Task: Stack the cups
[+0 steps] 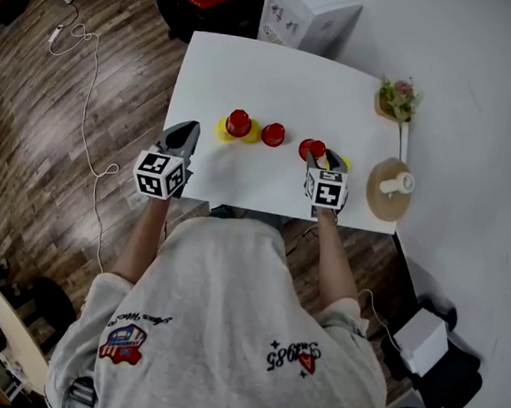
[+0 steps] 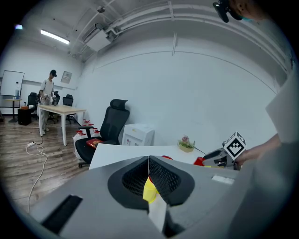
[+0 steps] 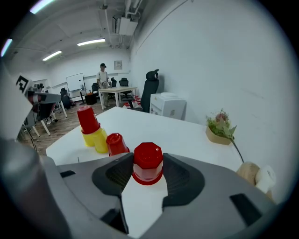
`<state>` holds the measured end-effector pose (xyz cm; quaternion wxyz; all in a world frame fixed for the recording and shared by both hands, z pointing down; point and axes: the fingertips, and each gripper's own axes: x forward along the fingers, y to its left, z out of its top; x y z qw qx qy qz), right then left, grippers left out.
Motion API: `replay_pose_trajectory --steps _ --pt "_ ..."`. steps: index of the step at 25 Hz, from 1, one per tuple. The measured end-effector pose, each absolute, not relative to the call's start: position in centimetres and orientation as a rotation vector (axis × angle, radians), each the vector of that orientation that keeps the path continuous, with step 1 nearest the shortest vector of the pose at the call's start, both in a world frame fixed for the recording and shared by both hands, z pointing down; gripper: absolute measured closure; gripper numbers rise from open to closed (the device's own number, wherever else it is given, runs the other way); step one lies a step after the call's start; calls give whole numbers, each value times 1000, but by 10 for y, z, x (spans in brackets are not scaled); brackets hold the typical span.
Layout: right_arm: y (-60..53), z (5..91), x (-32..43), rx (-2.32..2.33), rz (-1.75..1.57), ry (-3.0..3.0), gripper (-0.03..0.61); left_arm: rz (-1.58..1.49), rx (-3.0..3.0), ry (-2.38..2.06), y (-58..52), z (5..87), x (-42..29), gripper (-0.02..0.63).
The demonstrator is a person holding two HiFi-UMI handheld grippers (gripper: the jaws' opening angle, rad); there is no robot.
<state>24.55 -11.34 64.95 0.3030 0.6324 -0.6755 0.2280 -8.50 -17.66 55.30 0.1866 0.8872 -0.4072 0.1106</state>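
On the white table a red cup sits upside down on yellow cups. A second upturned red cup stands just right of that stack. A third upturned red cup stands on the table between the jaws of my right gripper, which press on its sides. A sliver of yellow shows beside that gripper. My left gripper is shut and empty, hovering at the table's near left edge and pointing at the stack.
A small potted plant and a round wooden stand with a white roll sit at the table's right edge. Beyond the far edge stand a white cabinet and a black office chair. A person stands far off.
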Motion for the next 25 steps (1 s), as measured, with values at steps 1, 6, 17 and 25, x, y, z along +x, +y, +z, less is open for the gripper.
replay_pose_trajectory --steps 1,6,17,25 --pt "-119 639 240 1677 585 -1815 379 309 2495 -1152 -175 553 -87 606" --pt "-150 595 207 1663 484 -1932 379 297 2474 -1179 -172 557 -98 606" --pt "-185 582 124 1474 428 -2063 379 267 2417 -1263 -173 558 -140 606" --pt "-188 603 98 1355 444 -2054 379 260 2380 -1303 -176 563 -161 606"
